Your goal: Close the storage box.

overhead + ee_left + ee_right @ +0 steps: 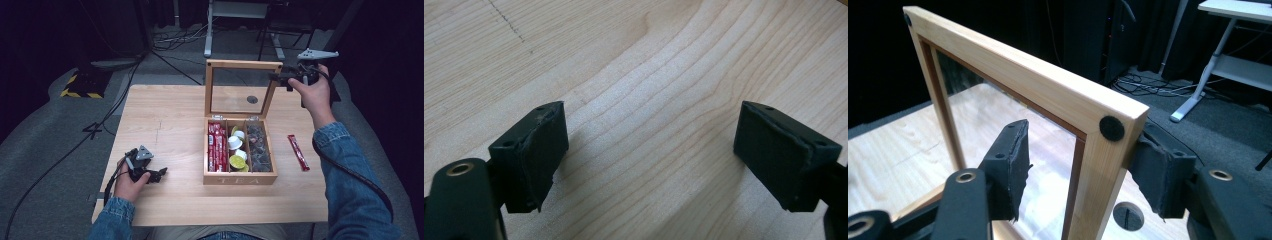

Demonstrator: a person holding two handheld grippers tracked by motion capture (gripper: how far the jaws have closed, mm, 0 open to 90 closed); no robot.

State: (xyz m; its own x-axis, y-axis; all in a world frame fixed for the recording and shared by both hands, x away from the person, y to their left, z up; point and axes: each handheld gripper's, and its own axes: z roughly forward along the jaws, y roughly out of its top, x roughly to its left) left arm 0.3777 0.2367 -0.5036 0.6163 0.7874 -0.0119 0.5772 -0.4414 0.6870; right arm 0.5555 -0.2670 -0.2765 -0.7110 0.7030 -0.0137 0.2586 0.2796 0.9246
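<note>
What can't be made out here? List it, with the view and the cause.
- Dark items in the tea box's right compartment: too small and dim in the high view.
- Print on the red sachet on the table: too small, high view.
- Right hand-held gripper: straddles the lid corner; pad contact uncertain, the frame hides it, right gripper view.
- Left hand-held gripper: body cut off by the bottom edge, left gripper view.

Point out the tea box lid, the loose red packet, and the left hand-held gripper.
lid [243, 64], high view, top rail of its frame
red packet [298, 152], high view, its middle
left hand-held gripper [159, 175], high view, between its fingertips
</note>
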